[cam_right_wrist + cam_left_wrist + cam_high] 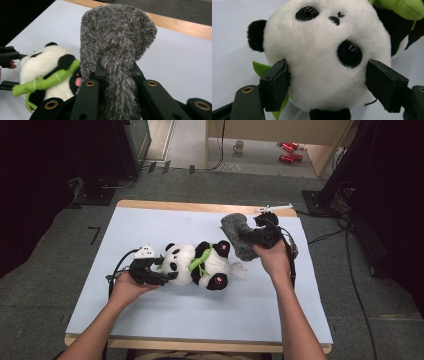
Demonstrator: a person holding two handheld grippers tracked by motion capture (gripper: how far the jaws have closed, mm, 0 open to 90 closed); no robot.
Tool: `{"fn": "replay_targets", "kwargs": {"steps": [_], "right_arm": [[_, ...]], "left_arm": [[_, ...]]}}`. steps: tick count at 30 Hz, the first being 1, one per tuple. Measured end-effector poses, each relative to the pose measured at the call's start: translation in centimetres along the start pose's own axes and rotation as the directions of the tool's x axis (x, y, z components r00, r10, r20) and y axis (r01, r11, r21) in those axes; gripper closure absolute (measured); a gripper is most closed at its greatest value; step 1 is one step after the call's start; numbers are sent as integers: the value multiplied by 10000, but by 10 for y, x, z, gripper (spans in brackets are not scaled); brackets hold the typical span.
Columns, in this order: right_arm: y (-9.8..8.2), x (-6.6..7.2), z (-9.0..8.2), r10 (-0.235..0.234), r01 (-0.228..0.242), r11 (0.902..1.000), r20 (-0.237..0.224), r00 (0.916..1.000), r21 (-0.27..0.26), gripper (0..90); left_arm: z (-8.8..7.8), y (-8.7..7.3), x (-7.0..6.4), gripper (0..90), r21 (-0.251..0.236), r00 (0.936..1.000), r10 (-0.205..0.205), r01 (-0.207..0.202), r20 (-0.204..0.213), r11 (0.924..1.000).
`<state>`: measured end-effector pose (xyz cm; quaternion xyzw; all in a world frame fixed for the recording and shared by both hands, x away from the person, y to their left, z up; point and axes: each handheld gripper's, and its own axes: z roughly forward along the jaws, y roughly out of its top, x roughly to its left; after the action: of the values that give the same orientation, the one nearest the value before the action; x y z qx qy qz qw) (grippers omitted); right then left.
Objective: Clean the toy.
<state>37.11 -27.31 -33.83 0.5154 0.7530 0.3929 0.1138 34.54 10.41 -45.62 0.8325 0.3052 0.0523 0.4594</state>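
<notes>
Item: panda (pixel 197 264), frame centre, head clamped in your left gripper (pixel 159 276). Right gripper (pixel 250 237) pinches grey cloth (pixel 239 235), upper right near the table (pixel 200 206) edge; bare mat (pixel 150 320) below.

black-and-white panda (pixel 197 264), green bamboo (pixel 200 259), grey fuzzy cloth (pixel 239 236)

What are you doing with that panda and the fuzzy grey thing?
A person is working at a table covered in pale blue, with a hand-held gripper in each hand. The left hand-held gripper has its jaws around the head of a plush panda lying on its back. The right hand-held gripper is shut on a fluffy grey cloth, holding it up beside the panda's feet.
</notes>
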Motion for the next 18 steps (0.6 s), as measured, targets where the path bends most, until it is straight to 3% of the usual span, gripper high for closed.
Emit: {"fn": "replay_targets", "kwargs": {"steps": [5,10,18], "right_arm": [[7,14,15,3,2,9998,-283,9996,189,765],[19,34,29,-427,448,9981,-504,9978,425,765],[29,51,51,-568,618,9952,-661,9962,761,765]], "left_arm": [[0,0,-1,234,6,10000,12,-12,-96,10000],[0,-1,1,232,-87,10000,-51,50,-50,9999],[1,0,1,234,-104,9999,-110,109,-47,9999]]}}
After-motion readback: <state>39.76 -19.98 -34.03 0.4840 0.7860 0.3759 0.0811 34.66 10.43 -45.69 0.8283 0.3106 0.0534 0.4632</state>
